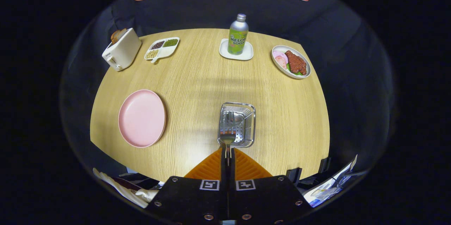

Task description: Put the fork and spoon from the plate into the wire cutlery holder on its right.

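My gripper (pixel 228 155) is shut on a metal fork (pixel 227 137), pinching it at the tine end. The fork's handle points away from the fingers and down into the wire cutlery holder (pixel 248 126), which stands on the table just ahead of the fingertips. A second piece of metal cutlery (pixel 235 118), seemingly the spoon, lies inside the holder beside the fork's handle. The pink plate (pixel 142 117) rests to the left of the holder with nothing on it.
On the far side of the wooden table (pixel 197 77) stand a white toaster (pixel 121 49), a divided dish of beans (pixel 161 48), a soda bottle (pixel 238 34) on a white coaster, and an oval dish of food (pixel 291 61). Clutter lies below the near table edge.
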### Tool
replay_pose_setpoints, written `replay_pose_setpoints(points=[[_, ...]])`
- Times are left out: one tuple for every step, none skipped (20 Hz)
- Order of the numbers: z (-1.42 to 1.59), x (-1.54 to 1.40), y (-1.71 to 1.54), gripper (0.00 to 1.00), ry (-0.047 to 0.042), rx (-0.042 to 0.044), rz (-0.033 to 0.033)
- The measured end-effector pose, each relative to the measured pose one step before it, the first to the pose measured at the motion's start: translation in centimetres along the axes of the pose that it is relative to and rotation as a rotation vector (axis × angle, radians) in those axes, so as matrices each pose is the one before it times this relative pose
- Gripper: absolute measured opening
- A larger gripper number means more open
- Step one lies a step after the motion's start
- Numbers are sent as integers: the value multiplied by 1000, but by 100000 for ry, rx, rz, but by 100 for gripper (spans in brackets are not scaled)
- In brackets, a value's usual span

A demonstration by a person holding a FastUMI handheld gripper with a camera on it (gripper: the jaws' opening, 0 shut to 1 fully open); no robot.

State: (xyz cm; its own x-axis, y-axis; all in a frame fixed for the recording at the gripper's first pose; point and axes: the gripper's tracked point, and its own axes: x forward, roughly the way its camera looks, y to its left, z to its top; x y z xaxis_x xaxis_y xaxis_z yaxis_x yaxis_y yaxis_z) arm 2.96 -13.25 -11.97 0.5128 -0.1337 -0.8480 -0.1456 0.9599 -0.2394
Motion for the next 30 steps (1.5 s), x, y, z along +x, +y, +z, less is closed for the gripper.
replay_pose_setpoints(points=[[243, 380, -107, 3, 2097, -1026, -731], [186, 336, -100, 3, 1966, -1202, -392], [253, 351, 37, 3, 1478, -949, -102], [311, 388, 88, 3, 1750, -852, 227], [32, 290, -5, 3, 1881, -391, -167], [-37, 180, -109, 3, 2286, -303, -134], [3, 401, -115, 3, 1898, -249, -522], [62, 292, -140, 3, 1599, -310, -753], [77, 359, -157, 3, 1386, -371, -599], [-34, 324, -145, 3, 1719, 46, -668], [25, 261, -86, 3, 1100, -76, -389], [197, 153, -96, 3, 491, 148, -352], [201, 252, -46, 3, 571, -41, -232], [80, 235, 42, 3, 626, -199, 29], [78, 192, 89, 3, 649, -315, 24], [20, 236, 132, 3, 684, -625, -11], [98, 131, 197, 4, 241, -682, 123], [72, 77, 102, 5, -46, -780, 122], [164, -79, 46, 7, -326, -214, 0], [180, 120, 192, 8, -393, 526, 316], [237, -139, 25, 9, -620, 884, 209], [164, -122, -88, 10, -832, 899, 159], [96, -211, 32, 14, -1135, 1160, 657], [122, -277, -47, 15, -1240, 1164, 98], [157, -275, -91, 22, -1486, 1143, 258], [92, -203, -162, 25, -1434, 1052, 287], [142, -399, -73, 31, -1465, 1242, 405], [197, -255, 100, 34, -1837, 1178, 690], [236, -387, 102, 42, -1919, 837, 418], [106, -336, -146, 47, -1732, 715, -18]])
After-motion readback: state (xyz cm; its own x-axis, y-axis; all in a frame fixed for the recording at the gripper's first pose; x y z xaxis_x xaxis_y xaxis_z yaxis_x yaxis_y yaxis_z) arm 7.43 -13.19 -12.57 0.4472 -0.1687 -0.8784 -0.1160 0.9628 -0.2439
